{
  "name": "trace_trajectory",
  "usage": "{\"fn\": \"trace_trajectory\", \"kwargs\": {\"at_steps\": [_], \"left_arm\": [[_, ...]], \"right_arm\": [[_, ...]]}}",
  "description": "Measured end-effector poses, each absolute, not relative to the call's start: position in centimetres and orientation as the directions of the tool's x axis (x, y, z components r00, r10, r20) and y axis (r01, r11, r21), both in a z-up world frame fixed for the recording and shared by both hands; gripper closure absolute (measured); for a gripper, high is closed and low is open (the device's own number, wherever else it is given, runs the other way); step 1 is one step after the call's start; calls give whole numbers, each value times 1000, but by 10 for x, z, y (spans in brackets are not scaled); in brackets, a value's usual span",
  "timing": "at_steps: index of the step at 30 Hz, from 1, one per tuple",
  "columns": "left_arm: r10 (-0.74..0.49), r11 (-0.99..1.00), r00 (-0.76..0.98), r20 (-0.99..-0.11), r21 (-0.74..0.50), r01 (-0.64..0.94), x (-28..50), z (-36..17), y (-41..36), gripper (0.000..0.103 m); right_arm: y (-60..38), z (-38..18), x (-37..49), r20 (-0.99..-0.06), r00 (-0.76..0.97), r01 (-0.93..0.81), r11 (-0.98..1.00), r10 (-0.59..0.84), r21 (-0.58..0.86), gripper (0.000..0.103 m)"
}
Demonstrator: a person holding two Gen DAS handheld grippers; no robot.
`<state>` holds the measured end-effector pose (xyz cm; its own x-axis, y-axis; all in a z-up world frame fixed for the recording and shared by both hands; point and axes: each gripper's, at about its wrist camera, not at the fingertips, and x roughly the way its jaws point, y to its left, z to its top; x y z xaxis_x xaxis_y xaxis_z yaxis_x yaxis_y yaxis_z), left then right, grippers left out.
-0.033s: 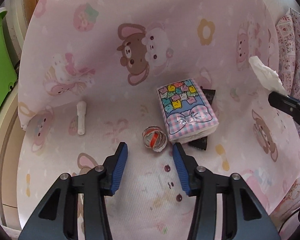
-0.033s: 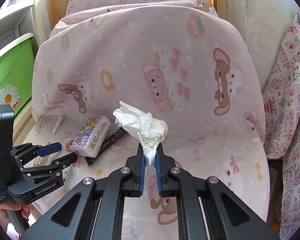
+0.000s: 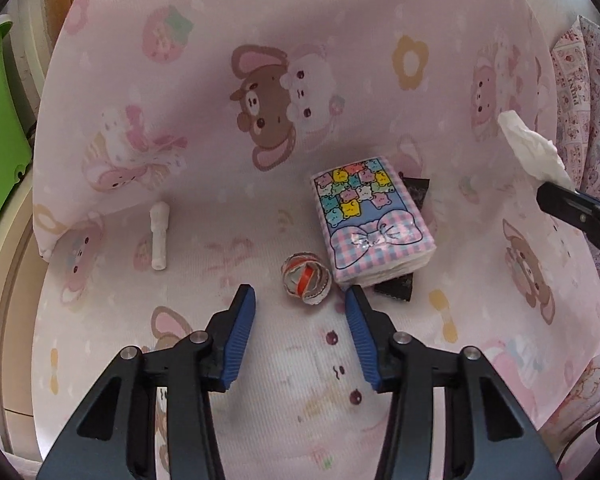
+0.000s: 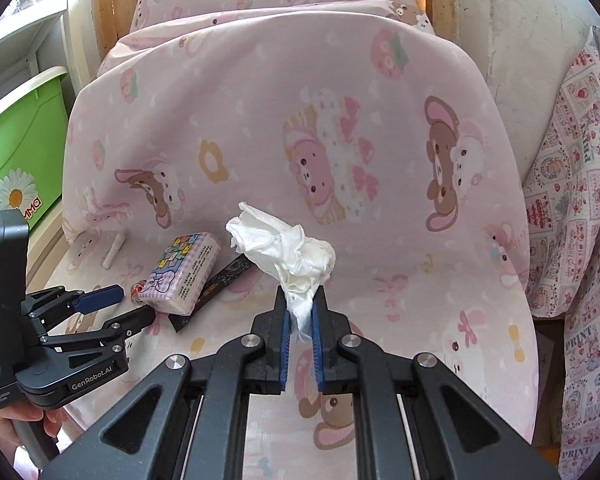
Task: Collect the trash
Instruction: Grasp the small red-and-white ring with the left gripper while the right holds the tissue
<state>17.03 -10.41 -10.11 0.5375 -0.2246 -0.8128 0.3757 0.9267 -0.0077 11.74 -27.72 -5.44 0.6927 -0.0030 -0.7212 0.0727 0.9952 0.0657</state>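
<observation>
A curled red-and-white wrapper [image 3: 306, 280] lies on the pink cartoon-print seat cover [image 3: 260, 360]. My left gripper [image 3: 299, 291] is open, and the wrapper sits right at its blue fingertips [image 3: 246, 300] without touching either. My right gripper [image 4: 300, 300] is shut on a crumpled white tissue [image 4: 284, 240] and holds it up above the seat. That tissue [image 3: 532, 152] also shows at the right edge of the left wrist view. A small white paper roll [image 3: 159, 232] lies to the left on the seat.
A pastel tissue pack [image 3: 370, 220] lies on a black sachet [image 3: 396, 286], just right of the wrapper. The padded chair back [image 4: 300, 100] rises behind. A green bin [image 4: 16, 152] stands to the left, patterned cloth [image 4: 580, 200] to the right. A hand [image 4: 20, 416] holds the left gripper.
</observation>
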Motion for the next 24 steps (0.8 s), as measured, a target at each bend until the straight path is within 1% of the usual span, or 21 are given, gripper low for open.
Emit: {"fn": "trace_trajectory", "kwargs": {"at_steps": [2, 4, 5, 6, 9, 13, 17, 20, 24], "left_arm": [[-228, 925, 545, -807, -6, 380, 171, -100, -105, 61], [-253, 924, 537, -805, -37, 380, 172, -99, -103, 75], [-261, 925, 535, -804, -49, 378, 174, -99, -103, 79], [-262, 926, 536, -802, -52, 374, 175, -99, -105, 88], [-281, 927, 548, -788, -76, 366, 180, -96, -98, 93], [-303, 927, 577, -759, -94, 363, 170, -82, -87, 94], [-259, 944, 638, -725, -51, 326, 160, -68, -78, 94], [-300, 938, 645, -703, -93, 334, 154, -57, -63, 94], [-279, 941, 674, -684, -54, 334, 143, -48, -64, 94]], "right_arm": [[-277, -55, 118, -722, 692, 75, 995, -2, 70, 93], [-279, -55, 119, -722, 691, 80, 994, -3, 73, 93], [-279, -56, 119, -723, 691, 83, 994, -5, 72, 93], [-279, -56, 120, -724, 690, 85, 994, -6, 72, 93], [-281, -57, 119, -727, 687, 91, 993, -11, 71, 93], [-279, -57, 119, -727, 687, 91, 994, -16, 64, 93], [-278, -55, 116, -721, 692, 89, 994, -18, 60, 93], [-277, -53, 112, -718, 695, 87, 994, -16, 62, 93], [-273, -46, 104, -710, 705, 77, 995, -4, 71, 93]]}}
